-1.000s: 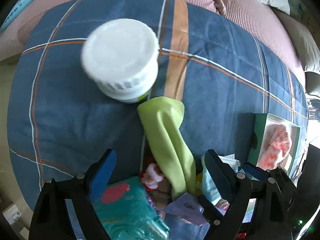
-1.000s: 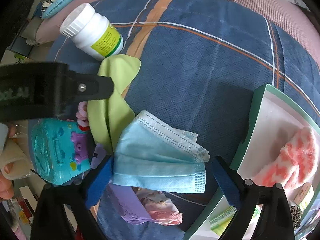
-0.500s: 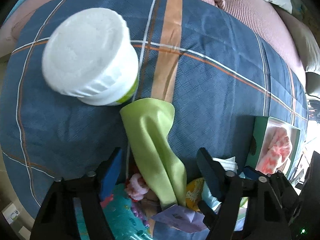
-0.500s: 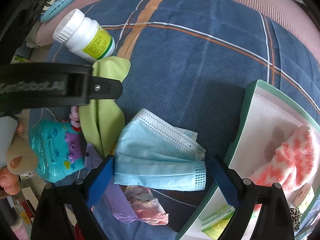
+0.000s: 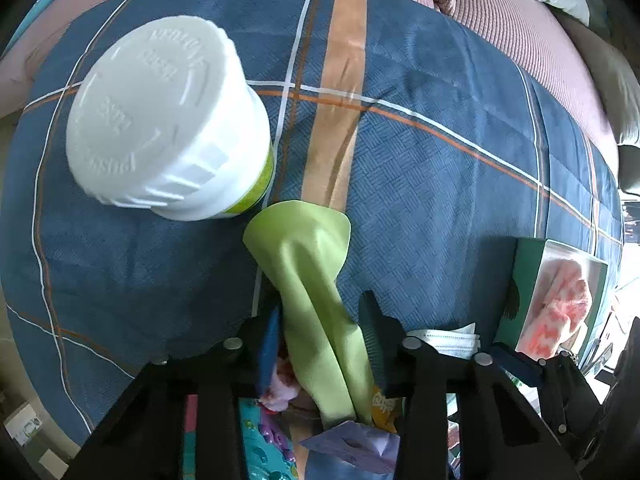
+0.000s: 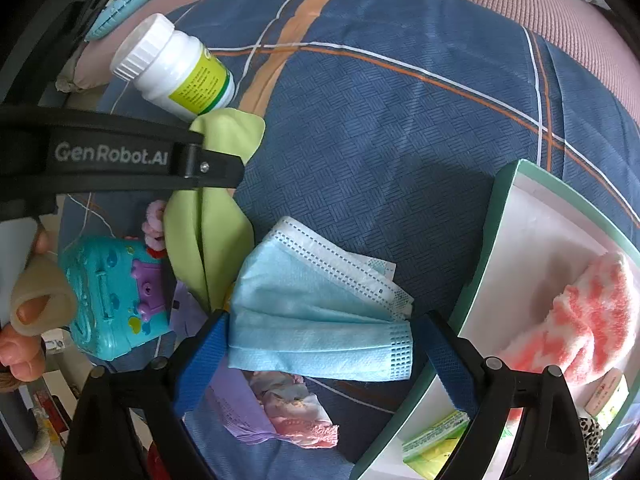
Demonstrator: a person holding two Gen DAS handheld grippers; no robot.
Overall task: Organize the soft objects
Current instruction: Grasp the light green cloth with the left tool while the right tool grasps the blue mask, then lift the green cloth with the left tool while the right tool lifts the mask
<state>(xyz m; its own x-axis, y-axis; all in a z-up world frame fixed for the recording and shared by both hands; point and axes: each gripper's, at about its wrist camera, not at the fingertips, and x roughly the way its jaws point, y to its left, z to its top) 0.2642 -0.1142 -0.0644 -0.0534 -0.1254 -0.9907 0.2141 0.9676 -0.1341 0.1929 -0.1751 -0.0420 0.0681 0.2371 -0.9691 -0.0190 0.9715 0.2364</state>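
Green cloth point(image 5: 316, 292) lies on our blue plaid blanket point(image 5: 440, 160), by a white bottle point(image 5: 168, 136); pink bedding rims the far edge. Our left gripper point(image 5: 320, 336) is closing, cloth between its fingers. Our right gripper point(image 6: 320, 340) stands wide open around a blue mask point(image 6: 320, 320), beside the box point(image 6: 496, 248).

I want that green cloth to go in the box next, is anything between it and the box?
Yes. The blue face mask lies on the blanket between the green cloth and the open box, with the right gripper hovering over it. The left gripper's jaws are closing around the cloth.
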